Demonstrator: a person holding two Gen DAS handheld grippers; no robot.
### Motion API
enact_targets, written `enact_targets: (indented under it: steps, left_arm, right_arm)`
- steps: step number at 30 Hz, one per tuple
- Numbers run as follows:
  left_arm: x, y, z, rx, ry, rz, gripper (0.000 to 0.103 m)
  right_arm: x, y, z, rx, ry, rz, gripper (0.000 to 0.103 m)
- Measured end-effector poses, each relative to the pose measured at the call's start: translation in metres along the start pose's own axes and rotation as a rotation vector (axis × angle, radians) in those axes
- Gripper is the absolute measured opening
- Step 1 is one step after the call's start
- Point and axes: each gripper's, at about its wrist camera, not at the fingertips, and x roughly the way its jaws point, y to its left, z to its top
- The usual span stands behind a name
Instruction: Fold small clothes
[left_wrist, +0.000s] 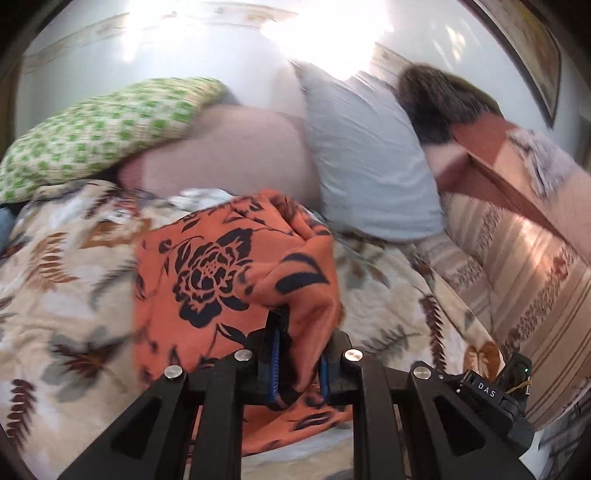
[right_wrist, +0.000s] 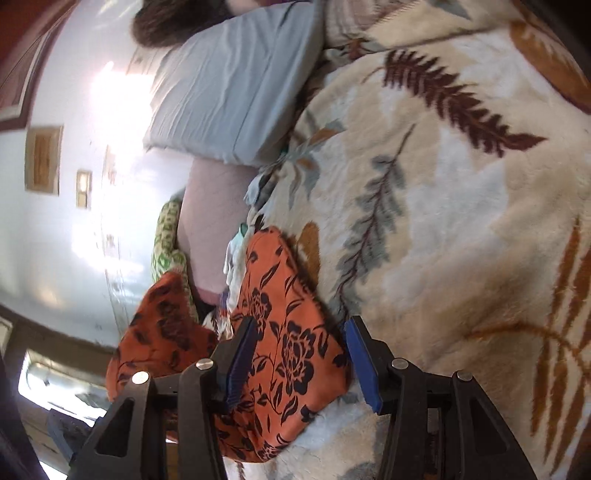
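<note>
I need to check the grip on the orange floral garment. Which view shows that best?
Left wrist view: the left hand-held gripper pinches a bunched fold of the orange floral garment. The right wrist view shows the garment lying on the leaf-patterned blanket between open fingers.

Leaf-print bedspread (right_wrist: 461, 206), pillows, seemingly sunlit wall (right_wrist: 66, 236).

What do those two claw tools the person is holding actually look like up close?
Both are matte black plastic. The left gripper and right gripper each have two angular link arms with triangular cutouts, round silver pivot pins and blue ribbed finger pads. Beside the left one sits a small black box marked DAS. No sleeves or cables show clearly.
</note>
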Motion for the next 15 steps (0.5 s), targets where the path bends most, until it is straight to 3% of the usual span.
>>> enact_targets:
  steps: [3, 7, 10, 15]
  left_arm:
    - [0.046, -0.03, -0.022, 0.046, 0.078, -0.003, 0.016]
    - [0.099, -0.043, -0.063, 0.093, 0.24, 0.034, 0.017]
    - [0.091, -0.04, -0.07, 0.113, 0.2, 0.013, 0.019]
    - [0.069, -0.037, -0.052, 0.088, 0.22, -0.051, 0.032]
  right_arm:
    - [-0.008, -0.012, 0.011, 0.052, -0.04, -0.009, 0.053]
    - [-0.008, -0.025, 0.021, 0.11, -0.039, -0.019, 0.053]
    - [-0.008, -0.03, 0.023, 0.14, -0.032, -0.01, 0.053]
    - [-0.006, -0.028, 0.022, 0.136, -0.017, -0.007, 0.053]
